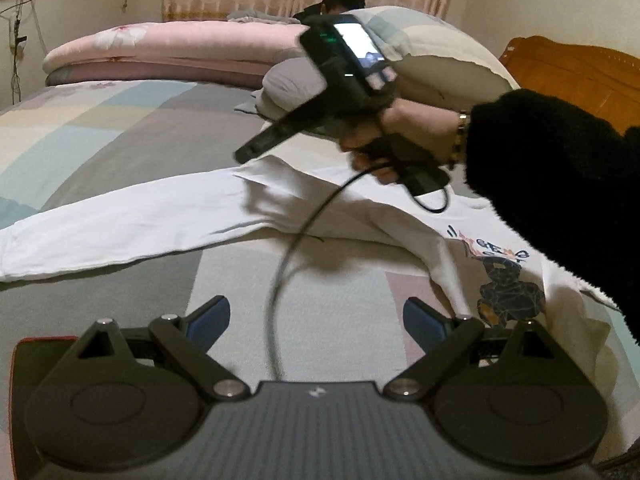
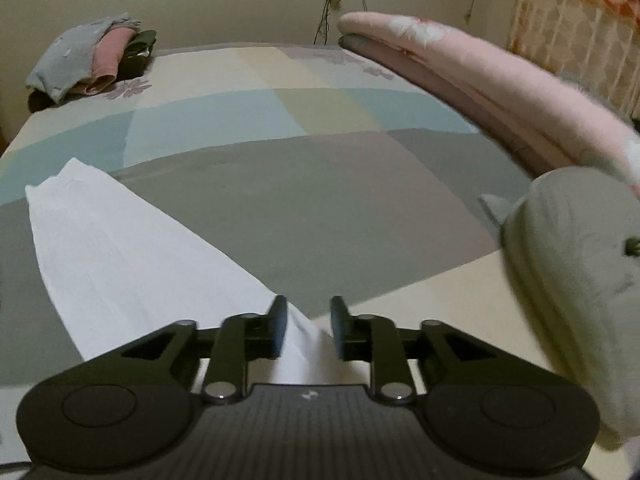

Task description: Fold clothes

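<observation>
A white long-sleeved shirt point(image 1: 256, 208) with a dark printed figure lies spread on the patchwork bedsheet point(image 1: 120, 128). One sleeve point(image 2: 120, 248) stretches away to the left. My left gripper point(image 1: 318, 320) hovers low over the sheet just short of the shirt's hem, fingers wide open and holding nothing. A hand in a black sleeve point(image 1: 552, 168) holds my right gripper point(image 1: 245, 154), tilted down at the shirt's shoulder. In the right wrist view the right gripper point(image 2: 309, 328) stands open with a narrow gap, and the sleeve's root lies under and between the fingers.
A folded pink quilt point(image 1: 172, 52) and pillows point(image 1: 432, 56) line the far side of the bed. A wooden headboard point(image 1: 568, 72) is at right. Folded clothes point(image 2: 88, 60) sit on the far corner. A person sits behind the quilt. A black cable point(image 1: 288, 264) loops over the shirt.
</observation>
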A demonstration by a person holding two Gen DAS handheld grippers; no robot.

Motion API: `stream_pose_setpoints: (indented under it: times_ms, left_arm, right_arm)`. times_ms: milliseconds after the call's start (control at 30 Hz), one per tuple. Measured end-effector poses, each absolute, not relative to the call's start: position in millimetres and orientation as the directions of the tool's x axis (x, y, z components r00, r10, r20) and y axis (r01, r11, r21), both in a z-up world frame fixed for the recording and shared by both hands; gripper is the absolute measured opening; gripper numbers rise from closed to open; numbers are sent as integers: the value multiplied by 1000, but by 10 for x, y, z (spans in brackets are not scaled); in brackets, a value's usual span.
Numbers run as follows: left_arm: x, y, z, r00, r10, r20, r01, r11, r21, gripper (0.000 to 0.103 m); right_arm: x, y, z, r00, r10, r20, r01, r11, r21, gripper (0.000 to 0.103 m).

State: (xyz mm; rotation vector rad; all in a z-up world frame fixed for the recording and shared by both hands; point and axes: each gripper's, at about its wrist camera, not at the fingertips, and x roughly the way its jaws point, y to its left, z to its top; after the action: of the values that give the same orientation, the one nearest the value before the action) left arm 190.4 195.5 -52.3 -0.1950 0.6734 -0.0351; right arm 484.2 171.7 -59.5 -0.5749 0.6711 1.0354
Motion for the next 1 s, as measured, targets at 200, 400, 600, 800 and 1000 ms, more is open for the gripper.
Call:
stream_pose_setpoints:
  times_ms: [200, 400, 600, 800, 1000]
  left_arm:
    - [1861, 1894, -464, 791, -158, -591, 30, 975, -220, 94]
    - [1902, 1800, -456, 784, -181, -594, 59, 974, -219, 95]
    - [1907, 1705, -443, 779, -219, -587, 104, 969, -225, 95]
    - [1924, 1651, -435, 772, -210, -600, 102, 972, -210, 95]
    - [1850, 1772, -304, 784, -172, -596, 80, 981, -178, 95]
  right_arm:
    - [5027, 1230, -500, 392, 530, -752, -877, 461, -132, 51]
    - [5209, 729, -597, 420, 458, -784, -847, 507, -157, 55]
    - [5266, 571, -879, 405, 441, -801, -854, 496, -159, 8]
    - [5349, 612, -891, 497, 408, -766, -788, 581, -201, 4]
    - [5091, 599, -697, 546, 386, -743, -764, 594, -252, 27]
